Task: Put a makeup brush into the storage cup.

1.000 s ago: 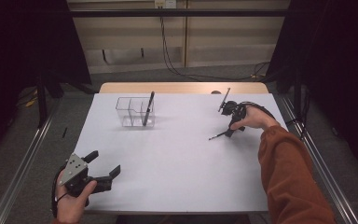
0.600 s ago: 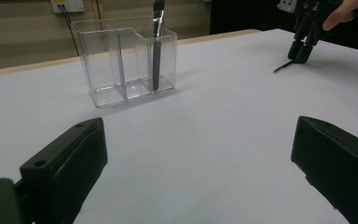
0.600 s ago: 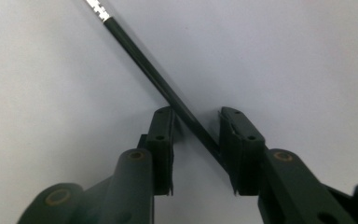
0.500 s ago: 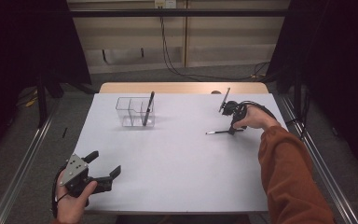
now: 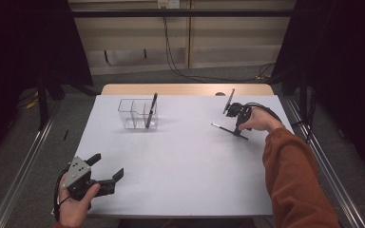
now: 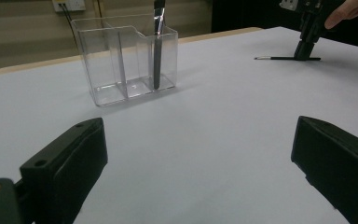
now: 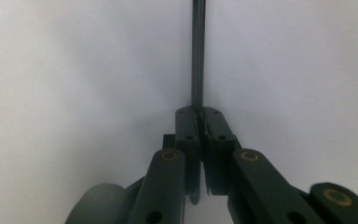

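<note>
Closest to me, at the near left corner of the white table, the left gripper rests in the person's hand with its jaws spread wide and nothing between them, pointing across the table toward the clear organiser. Farther off on the right, the right gripper comes down steeply onto a thin dark brush that lies flat on the tabletop, and its jaws are pressed together on the handle near one end; from the right gripper view the shaft runs straight out from between the closed tips. The work in hand looks like lifting this brush to carry it over to the organiser, and to do that well I would keep the squeeze firm, raise it straight off the table so the long free end does not drag or swing, then tip it upright before lowering it into an open compartment. Gripped so close to the end, it may pivot, so a slow lift seems wise. Farthest back, the organiser stands left of centre with one dark brush already leaning upright in its right-hand compartment. By my count: two brushes, one organiser with what look like three compartments, two grippers
</note>
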A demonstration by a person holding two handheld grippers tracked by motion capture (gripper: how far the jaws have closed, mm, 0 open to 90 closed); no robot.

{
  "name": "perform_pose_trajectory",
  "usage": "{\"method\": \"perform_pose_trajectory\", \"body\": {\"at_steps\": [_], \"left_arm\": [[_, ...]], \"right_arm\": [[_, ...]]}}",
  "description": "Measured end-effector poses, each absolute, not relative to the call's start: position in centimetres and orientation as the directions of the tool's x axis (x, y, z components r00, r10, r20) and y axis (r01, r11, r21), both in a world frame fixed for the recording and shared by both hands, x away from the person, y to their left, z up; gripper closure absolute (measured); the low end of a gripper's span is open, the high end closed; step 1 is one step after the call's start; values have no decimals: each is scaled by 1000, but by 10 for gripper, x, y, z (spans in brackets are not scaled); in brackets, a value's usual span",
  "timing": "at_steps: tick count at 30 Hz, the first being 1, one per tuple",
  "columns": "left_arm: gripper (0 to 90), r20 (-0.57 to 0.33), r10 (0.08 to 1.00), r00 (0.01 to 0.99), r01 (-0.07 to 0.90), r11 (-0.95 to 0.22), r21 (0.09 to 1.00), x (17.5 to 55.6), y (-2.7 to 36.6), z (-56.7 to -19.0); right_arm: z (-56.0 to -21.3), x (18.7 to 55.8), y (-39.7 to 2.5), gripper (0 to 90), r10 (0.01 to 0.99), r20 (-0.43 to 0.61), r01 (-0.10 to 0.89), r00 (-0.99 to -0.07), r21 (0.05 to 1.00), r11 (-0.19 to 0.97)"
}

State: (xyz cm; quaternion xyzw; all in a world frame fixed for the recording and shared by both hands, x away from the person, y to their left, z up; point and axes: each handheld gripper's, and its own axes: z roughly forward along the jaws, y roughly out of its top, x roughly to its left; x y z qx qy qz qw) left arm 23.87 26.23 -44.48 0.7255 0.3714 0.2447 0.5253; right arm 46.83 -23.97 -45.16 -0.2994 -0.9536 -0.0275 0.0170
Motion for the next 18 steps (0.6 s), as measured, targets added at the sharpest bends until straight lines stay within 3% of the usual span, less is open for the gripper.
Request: {"method": "perform_pose_trajectory", "body": {"at_steps": [8, 18], "left_arm": [[35, -33, 795, 606, 281, -175, 944, 239, 262, -445], [35, -34, 793, 608, 283, -176, 943, 239, 262, -445]], "right_arm": [[-451, 466, -240, 868, 568, 38, 569, -822, 49, 821], [-449, 457, -251, 868, 605, 32, 601, -796, 157, 783]]}}
